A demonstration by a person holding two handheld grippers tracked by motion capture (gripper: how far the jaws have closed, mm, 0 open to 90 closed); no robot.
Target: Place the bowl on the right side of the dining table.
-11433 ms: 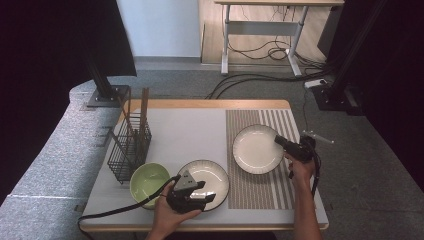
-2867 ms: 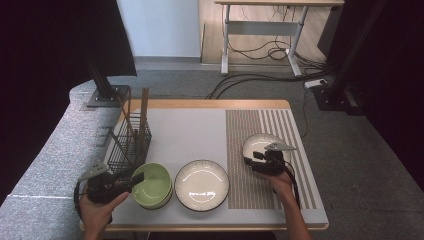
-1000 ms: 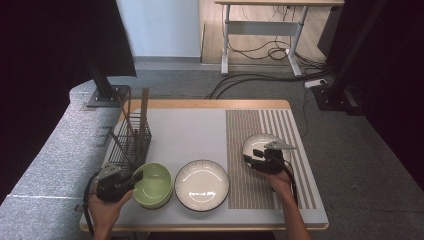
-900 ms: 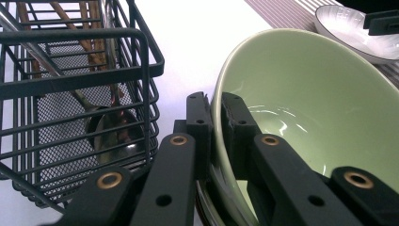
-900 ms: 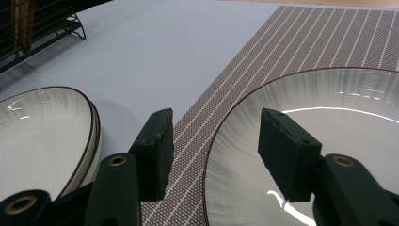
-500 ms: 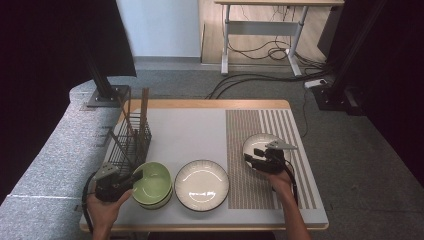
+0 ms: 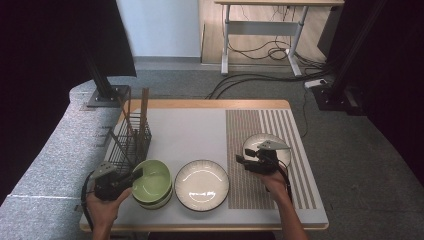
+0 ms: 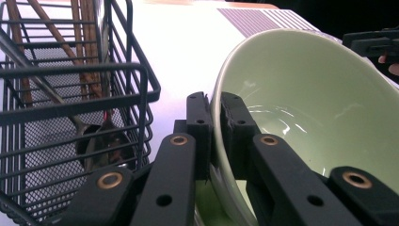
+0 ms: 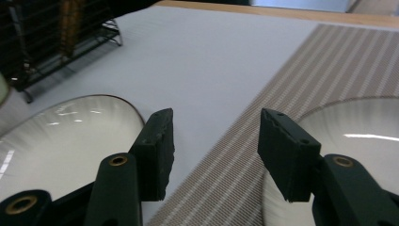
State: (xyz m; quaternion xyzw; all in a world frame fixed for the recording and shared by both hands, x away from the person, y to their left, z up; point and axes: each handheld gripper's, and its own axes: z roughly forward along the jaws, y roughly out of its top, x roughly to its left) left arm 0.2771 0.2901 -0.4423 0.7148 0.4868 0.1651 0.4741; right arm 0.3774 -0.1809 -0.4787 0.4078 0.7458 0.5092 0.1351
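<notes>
At the lower left of the high view the left gripper [image 7: 134,176] has its jaws pinched on the near rim of the green bowl [image 7: 152,181], one jaw inside the wall and one outside, as the left gripper view shows plainly with the bowl [image 8: 320,108] taking up the right half of that frame. The bowl looks like glazed ceramic: stiff, probably fairly heavy for a rim pinch, slick under the pads, and liable to chip if knocked against the wire rack [image 7: 129,141] just beside it (it seems to sit on a second green bowl beneath, though I cannot be sure). A grip on the rim is the sensible hold, but the weight hangs off to one side, so it will likely tilt when lifted. The right gripper [image 7: 242,161] hovers at the centre right with its jaws spread wide and holding nothing, between the large plate [image 7: 202,184] and the small plate [image 7: 285,150] on the striped mat [image 7: 255,125].
</notes>
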